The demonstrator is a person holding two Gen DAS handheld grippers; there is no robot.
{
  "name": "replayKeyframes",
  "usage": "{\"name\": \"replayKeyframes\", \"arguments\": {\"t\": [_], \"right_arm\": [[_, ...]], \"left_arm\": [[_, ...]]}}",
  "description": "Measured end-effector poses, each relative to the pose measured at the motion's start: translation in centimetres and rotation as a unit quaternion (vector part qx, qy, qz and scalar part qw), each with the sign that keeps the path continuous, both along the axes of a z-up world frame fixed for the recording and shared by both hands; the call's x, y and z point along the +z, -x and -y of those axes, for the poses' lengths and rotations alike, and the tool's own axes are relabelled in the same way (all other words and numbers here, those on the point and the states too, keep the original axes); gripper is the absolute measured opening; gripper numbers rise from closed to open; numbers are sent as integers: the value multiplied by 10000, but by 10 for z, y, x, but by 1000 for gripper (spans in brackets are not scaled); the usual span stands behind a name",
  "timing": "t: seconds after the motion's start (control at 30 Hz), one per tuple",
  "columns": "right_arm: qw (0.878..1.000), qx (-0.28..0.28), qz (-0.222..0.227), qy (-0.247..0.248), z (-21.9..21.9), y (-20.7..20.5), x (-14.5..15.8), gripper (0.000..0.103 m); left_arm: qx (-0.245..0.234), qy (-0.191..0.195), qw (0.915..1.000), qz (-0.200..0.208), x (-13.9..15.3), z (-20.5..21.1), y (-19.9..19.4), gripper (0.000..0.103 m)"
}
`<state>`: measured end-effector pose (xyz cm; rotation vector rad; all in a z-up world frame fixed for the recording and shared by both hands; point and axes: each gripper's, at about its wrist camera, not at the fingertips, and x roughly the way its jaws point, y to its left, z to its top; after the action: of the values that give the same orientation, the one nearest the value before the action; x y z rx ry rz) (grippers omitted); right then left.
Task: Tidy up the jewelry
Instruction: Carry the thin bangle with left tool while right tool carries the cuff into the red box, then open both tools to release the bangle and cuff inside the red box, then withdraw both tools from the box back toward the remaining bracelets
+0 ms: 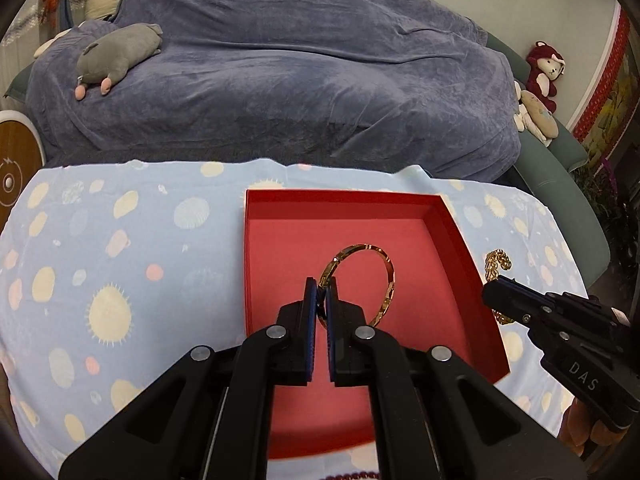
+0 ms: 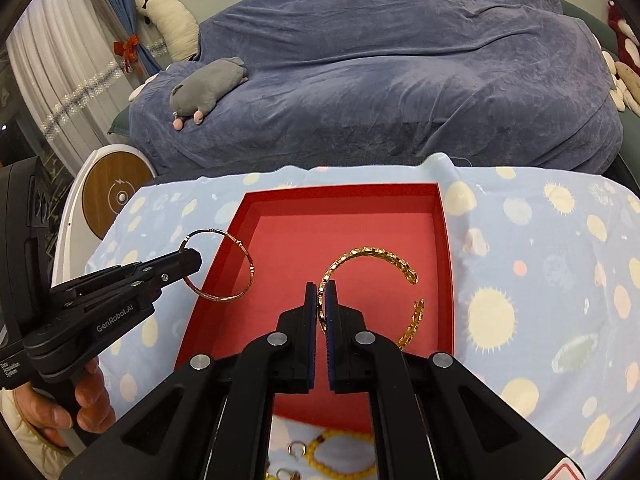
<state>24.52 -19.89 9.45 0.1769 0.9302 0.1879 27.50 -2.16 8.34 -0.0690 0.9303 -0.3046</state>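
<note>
Raised letters "DAS" show on the black body of the right gripper in the left wrist view, and "GenRobot.AI" is printed in pale letters on the left gripper in the right wrist view; small print lower on that handle is too fine to read. Both tools are matte black plastic with round silver pivots and ribbed blue pads. The left gripper's fingers are pressed together on the rim of a thin gold bangle, a closed ring with segmented, faceted links, held upright over the red box. The right gripper's fingers are clamped on an open gold cuff bracelet, a C-shaped band of leaf-like links with a gap between its two ends, also held above the box. The box is a shallow square tray of red card with a paler, felt-like floor, and its floor looks bare. It sits on a light blue cloth printed with cream suns and pale spots. Yellow beads and small metal rings lie on the cloth at the near edge, partly hidden by the gripper. Behind stands a sofa under a rumpled grey-blue velvety cover, with a grey plush animal lying on it.
</note>
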Motion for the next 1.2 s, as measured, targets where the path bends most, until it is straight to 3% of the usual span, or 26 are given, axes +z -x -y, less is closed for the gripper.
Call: {"name": "replayKeyframes", "arguments": {"t": [0.27, 0.53, 0.7, 0.8, 0.87, 1.2], "right_arm": [[9996, -20, -257, 81, 3, -70, -32, 4], [9984, 11, -480, 294, 1, -99, -58, 5], [9984, -82, -437, 342, 1, -101, -58, 20], [9988, -101, -310, 361, 0, -98, -51, 36], [9991, -125, -223, 346, -1, -93, -45, 42], [9994, -253, 74, 228, 1, -48, -4, 49]], "left_arm": [[78, -161, 9997, -180, -28, 8, -60, 5], [189, -287, 9988, -344, -52, 7, -87, 4], [297, -375, 9981, -392, -58, 4, -92, 6], [340, -502, 9976, -346, -58, 4, -89, 19], [395, -554, 9974, -247, -55, 3, -85, 38], [299, -638, 9974, 156, -14, 13, -43, 50]]}}
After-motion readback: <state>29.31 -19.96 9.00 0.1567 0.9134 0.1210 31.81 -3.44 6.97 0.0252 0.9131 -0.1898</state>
